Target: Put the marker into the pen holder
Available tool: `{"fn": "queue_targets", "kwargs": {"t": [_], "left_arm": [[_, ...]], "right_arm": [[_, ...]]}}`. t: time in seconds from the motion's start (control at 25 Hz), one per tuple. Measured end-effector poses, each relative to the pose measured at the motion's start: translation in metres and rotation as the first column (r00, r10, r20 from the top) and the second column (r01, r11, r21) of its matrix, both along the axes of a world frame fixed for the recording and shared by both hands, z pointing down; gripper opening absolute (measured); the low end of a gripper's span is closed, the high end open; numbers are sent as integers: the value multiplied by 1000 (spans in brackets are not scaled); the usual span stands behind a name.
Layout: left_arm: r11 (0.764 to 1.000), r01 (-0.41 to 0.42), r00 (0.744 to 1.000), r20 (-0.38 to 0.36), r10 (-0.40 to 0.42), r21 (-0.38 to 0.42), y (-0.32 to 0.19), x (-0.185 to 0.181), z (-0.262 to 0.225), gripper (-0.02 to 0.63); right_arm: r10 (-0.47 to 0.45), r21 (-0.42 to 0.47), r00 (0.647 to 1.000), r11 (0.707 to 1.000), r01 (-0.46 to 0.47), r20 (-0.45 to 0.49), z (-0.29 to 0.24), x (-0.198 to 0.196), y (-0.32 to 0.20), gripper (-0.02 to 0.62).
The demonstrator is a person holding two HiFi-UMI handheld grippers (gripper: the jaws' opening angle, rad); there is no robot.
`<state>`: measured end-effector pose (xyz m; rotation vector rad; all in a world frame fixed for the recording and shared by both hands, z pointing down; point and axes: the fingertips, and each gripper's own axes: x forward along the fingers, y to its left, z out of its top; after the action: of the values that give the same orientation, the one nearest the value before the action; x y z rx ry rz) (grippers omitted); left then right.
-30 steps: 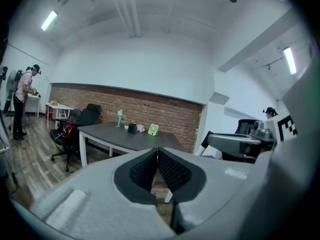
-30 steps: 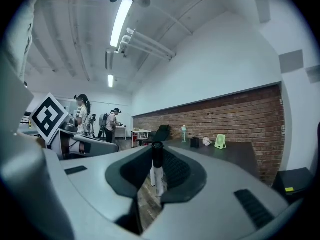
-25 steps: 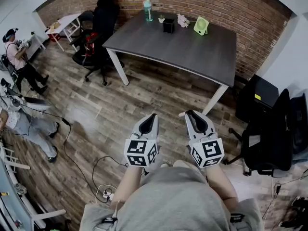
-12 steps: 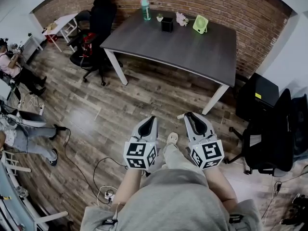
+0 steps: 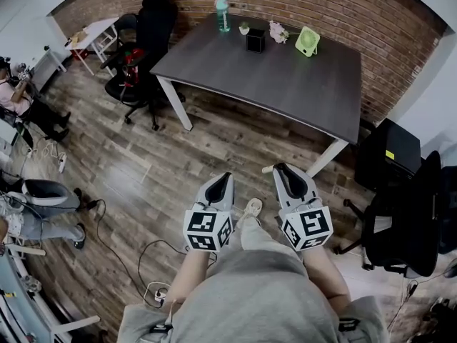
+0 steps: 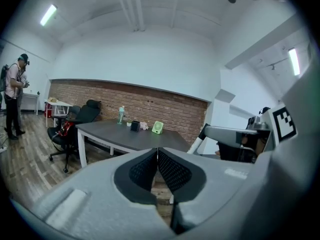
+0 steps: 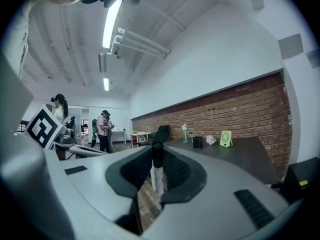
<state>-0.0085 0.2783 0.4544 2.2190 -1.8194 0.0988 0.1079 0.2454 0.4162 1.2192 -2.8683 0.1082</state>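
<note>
The black pen holder (image 5: 255, 41) stands at the far side of the dark grey table (image 5: 285, 84), beside a small plant; it also shows in the left gripper view (image 6: 135, 126) and the right gripper view (image 7: 197, 142). My right gripper (image 5: 280, 168) is shut on the marker (image 7: 156, 169), a white barrel with a black cap, whose pale end pokes out to the left of the jaws (image 5: 268, 168). My left gripper (image 5: 226, 175) is shut with nothing in it; its pads (image 6: 150, 169) meet. Both grippers hang over the wooden floor, well short of the table.
On the table stand a green fan (image 5: 308, 41), a teal bottle (image 5: 223, 14) and a pale small object. Black office chairs (image 5: 146, 56) stand left of the table, and another chair (image 5: 400, 213) is at my right. Cables (image 5: 153, 263) lie on the floor. People are at the far left.
The table has shifted a little to the right in the head view as I move. A foot now shows between the grippers. Both grippers keep their pose and grip.
</note>
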Motion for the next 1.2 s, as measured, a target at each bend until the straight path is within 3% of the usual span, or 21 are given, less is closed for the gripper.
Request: {"fn": "queue_targets", "kwargs": {"t": [0.72, 1.2], "left_arm": [[1000, 2, 1000, -3, -2, 0, -191, -61, -21, 21], [1000, -1, 1000, -8, 1, -14, -281, -72, -17, 21]], "right_arm": [[14, 30, 999, 999, -12, -36, -22, -53, -185, 66], [6, 40, 999, 999, -5, -33, -26, -68, -278, 66]]}}
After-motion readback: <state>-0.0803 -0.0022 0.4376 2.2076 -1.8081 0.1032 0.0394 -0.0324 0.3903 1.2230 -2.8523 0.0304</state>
